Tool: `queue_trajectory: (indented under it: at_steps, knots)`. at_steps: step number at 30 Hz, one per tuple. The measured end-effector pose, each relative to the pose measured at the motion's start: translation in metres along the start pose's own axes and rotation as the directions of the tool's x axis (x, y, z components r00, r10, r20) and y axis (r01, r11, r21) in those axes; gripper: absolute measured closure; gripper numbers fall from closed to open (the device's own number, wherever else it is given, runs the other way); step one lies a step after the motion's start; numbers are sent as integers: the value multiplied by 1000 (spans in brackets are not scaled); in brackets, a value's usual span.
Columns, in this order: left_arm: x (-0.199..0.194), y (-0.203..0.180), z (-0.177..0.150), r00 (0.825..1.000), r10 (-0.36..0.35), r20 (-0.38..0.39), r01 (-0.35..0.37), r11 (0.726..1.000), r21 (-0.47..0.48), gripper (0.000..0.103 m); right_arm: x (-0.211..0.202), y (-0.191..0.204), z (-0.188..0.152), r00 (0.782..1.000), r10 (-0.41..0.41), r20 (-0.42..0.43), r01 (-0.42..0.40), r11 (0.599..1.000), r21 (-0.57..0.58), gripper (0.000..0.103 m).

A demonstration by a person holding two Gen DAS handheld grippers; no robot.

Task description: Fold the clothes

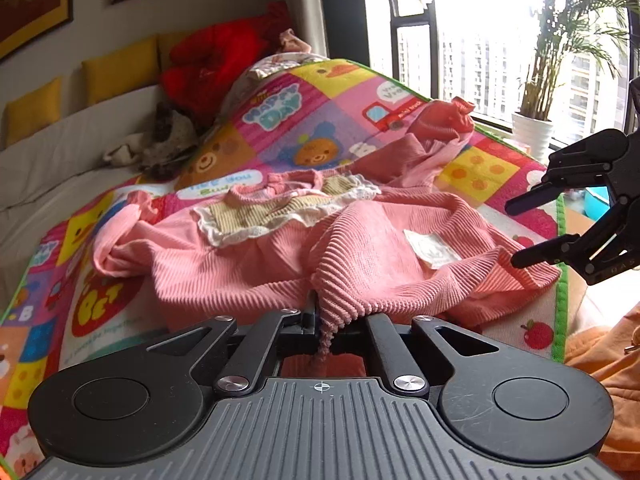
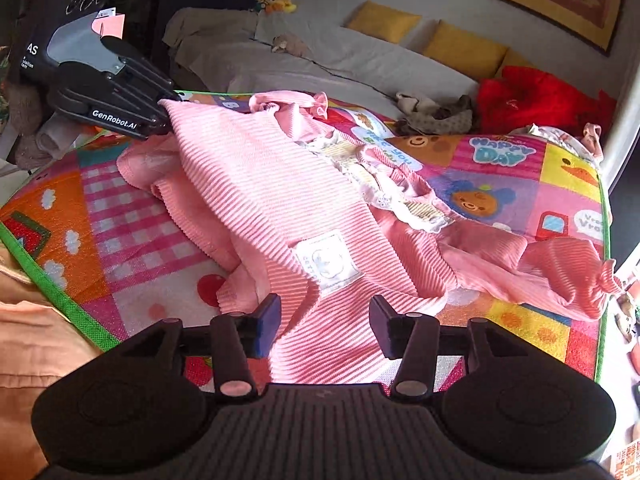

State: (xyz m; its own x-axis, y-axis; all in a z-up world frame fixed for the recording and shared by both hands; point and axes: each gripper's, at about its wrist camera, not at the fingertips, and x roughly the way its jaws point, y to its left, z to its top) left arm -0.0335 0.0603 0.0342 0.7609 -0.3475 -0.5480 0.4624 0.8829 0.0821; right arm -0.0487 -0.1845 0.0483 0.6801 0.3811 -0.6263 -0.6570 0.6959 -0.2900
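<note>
Playmat (image 2: 132,216) is covering the bed; left gripper (image 1: 326,320) is pinching pink garment (image 2: 256,184), right gripper (image 2: 324,316) is gaping above it.

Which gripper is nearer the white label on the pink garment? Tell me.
Right. The open right gripper hovers just beside the white label; the left gripper clamps the pink garment at its far edge.

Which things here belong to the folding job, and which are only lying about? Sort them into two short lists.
Part of the job:
pink ribbed garment
left tongs, shut on its hem
right tongs, open over the cloth
play mat under the garment

Lying about:
red clothing
yellow cushions
potted plant
orange cloth
soft toy
</note>
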Motion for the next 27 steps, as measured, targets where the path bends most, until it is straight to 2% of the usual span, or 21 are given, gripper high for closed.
queue_trajectory:
  at_steps: [2,5,8,11,12,13,14,15,16,18,22,27]
  knots:
    - [-5,8,-4,1000,23,-2,-23,999,-30,99,1,5,3,1000,-13,5,13,1000,-19,51]
    - [-4,21,-2,998,62,-6,-62,996,-69,99,2,15,7,1000,1,31,1,999,-53,42]
    - [1,27,0,998,61,-22,-62,995,-72,96,8,30,6,999,37,32,-33,994,-103,34]
    - [3,25,-2,998,58,-38,-60,996,-59,88,21,46,-1,1000,28,10,-26,984,-174,34]
    - [4,25,-2,997,60,-41,-63,996,-63,84,26,48,-3,1000,14,10,-12,982,-191,44]
    - [3,26,-2,997,69,-40,-72,995,-65,81,29,45,-1,1000,2,9,0,983,-185,59]
    - [2,27,-1,996,78,-40,-81,994,-68,79,32,41,2,1000,-11,7,12,984,-175,93]
    - [1,27,-1,996,87,-37,-89,994,-64,73,28,33,8,999,-34,35,39,989,-144,99]
    - [-1,27,-1,994,99,-34,-101,994,-52,62,23,23,15,996,-61,67,68,992,-107,99]
    - [-2,25,-4,992,120,-42,-120,993,-12,48,3,1,29,984,-110,140,116,992,-39,99]
    - [-4,24,-21,982,159,-104,-154,986,55,45,-7,4,10,994,-86,71,91,993,-72,98]
    - [-19,43,-44,943,289,-162,-281,957,71,40,-14,10,-19,999,-41,-29,38,994,-101,98]
